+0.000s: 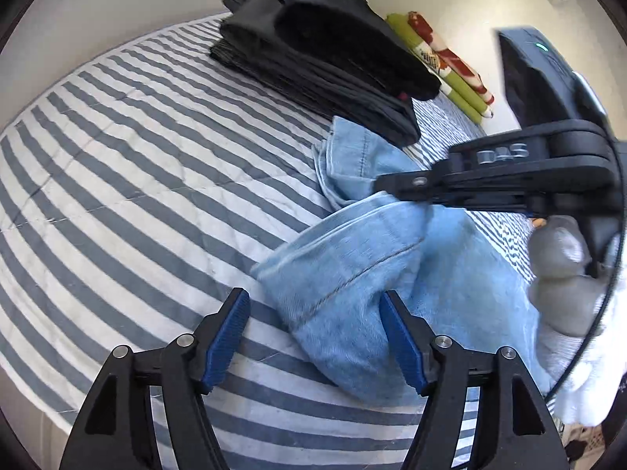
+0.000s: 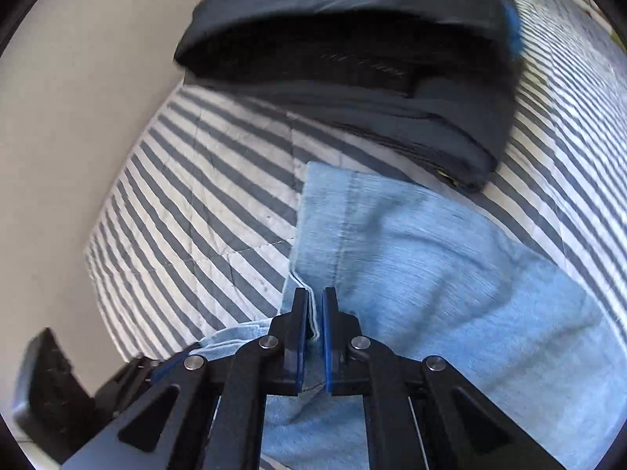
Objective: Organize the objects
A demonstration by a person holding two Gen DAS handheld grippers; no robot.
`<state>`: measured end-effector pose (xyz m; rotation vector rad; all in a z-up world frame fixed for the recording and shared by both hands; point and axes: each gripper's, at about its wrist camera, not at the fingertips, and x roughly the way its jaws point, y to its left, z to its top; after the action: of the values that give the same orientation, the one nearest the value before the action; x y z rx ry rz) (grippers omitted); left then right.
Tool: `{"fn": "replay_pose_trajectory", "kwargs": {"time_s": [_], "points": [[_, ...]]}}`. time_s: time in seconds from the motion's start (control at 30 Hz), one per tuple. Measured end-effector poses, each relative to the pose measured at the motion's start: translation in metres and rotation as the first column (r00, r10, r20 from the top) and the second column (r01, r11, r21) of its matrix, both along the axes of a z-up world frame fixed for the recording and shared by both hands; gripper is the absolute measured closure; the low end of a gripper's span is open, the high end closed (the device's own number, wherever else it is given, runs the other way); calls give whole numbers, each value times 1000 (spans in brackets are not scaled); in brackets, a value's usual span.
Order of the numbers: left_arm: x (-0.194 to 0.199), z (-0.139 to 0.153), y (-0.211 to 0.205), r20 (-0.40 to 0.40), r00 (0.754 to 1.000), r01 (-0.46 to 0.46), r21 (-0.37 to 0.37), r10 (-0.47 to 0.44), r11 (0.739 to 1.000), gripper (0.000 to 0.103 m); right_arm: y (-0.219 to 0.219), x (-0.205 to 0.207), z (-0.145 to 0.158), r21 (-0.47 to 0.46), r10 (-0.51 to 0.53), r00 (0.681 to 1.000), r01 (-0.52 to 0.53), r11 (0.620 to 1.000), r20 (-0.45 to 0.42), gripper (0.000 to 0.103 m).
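Light blue jeans [image 1: 352,274] lie crumpled on a bed with a blue and white striped cover [image 1: 117,156]. My left gripper [image 1: 315,305] is open, its jaws around a folded edge of the jeans without pinching it. My right gripper [image 2: 314,313] is shut on an edge of the jeans [image 2: 431,254]; it also shows in the left wrist view [image 1: 395,188], reaching in from the right. A stack of folded dark clothes [image 1: 321,58] sits behind the jeans, seen close in the right wrist view [image 2: 352,58].
A green and red patterned rolled blanket [image 1: 443,62] lies by the wall behind the stack. A grey and white cloth heap [image 1: 564,274] sits at the right edge. The striped cover [image 2: 196,196] stretches left of the jeans to the bed's edge.
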<state>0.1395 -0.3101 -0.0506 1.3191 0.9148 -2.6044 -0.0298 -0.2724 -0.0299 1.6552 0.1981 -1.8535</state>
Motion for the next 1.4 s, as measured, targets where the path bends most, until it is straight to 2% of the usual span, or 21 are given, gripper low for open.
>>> {"fn": "replay_pose_trajectory", "kwargs": {"time_s": [0.1,0.13,0.17,0.23,0.27,0.33,0.43,0.5,0.53,0.57,0.6,0.67,0.8,0.87,0.93,1.0,1.07,1.13,1.2,1.27,1.4], "points": [[-2,0,1,-31,999,-20,52,22,998,36,38,-1,5,-104,-60,998,63,993,34,97],[-5,1,4,-53,999,-6,88,11,996,50,51,-5,4,-121,-76,996,80,989,36,97],[-7,3,10,-62,998,14,87,-9,996,71,64,-5,3,-137,-93,995,97,986,37,98],[-6,15,25,-78,997,26,23,-24,999,77,76,-9,2,-153,-139,988,147,977,62,99],[-6,18,31,-91,995,38,18,-36,999,85,86,-12,-2,-159,-160,984,172,972,84,99],[-4,23,37,-126,991,55,63,-47,997,93,96,-20,7,-156,-175,979,190,969,106,99],[1,28,48,-165,984,81,90,-65,993,93,96,-26,13,-134,-137,985,151,979,107,95],[10,26,53,-188,980,97,124,-73,988,93,83,-30,26,-100,-89,994,95,990,62,90],[13,25,54,-195,978,100,145,-70,984,93,74,-31,32,-86,-55,997,59,995,45,83],[13,22,56,-201,977,104,160,-70,982,93,61,-31,37,-68,-11,999,13,998,32,63],[15,21,58,-202,977,108,163,-74,981,93,46,-29,41,-45,32,999,-31,999,14,53],[19,19,63,-192,978,114,154,-83,981,94,20,-18,44,39,122,992,-121,992,-24,53],[23,18,66,-193,977,122,147,-92,982,94,-25,8,41,214,298,951,-274,937,-86,53],[26,22,69,-193,976,126,123,-100,984,94,-22,15,36,289,345,933,-305,907,-100,53],[29,26,73,-195,975,126,100,-105,987,95,-22,15,25,367,353,930,-296,882,-99,55],[35,33,76,-214,971,131,94,-109,987,95,-11,6,21,399,311,942,-241,885,-123,91],[44,45,84,-240,963,147,79,-124,986,96,11,-11,30,311,211,973,-172,935,-95,94],[56,68,100,-278,946,176,-2,-169,984,96,41,-26,52,213,120,988,-96,972,-101,96],[62,89,123,-315,927,191,-75,-205,979,96,78,-38,78,102,38,994,-27,994,-102,97],[62,103,151,-351,906,218,-86,-235,972,97,118,-49,100,19,-42,996,44,999,-85,97],[35,114,215,-365,878,287,-113,-308,951,98,155,-53,109,-113,-172,984,167,980,-39,97]]}}
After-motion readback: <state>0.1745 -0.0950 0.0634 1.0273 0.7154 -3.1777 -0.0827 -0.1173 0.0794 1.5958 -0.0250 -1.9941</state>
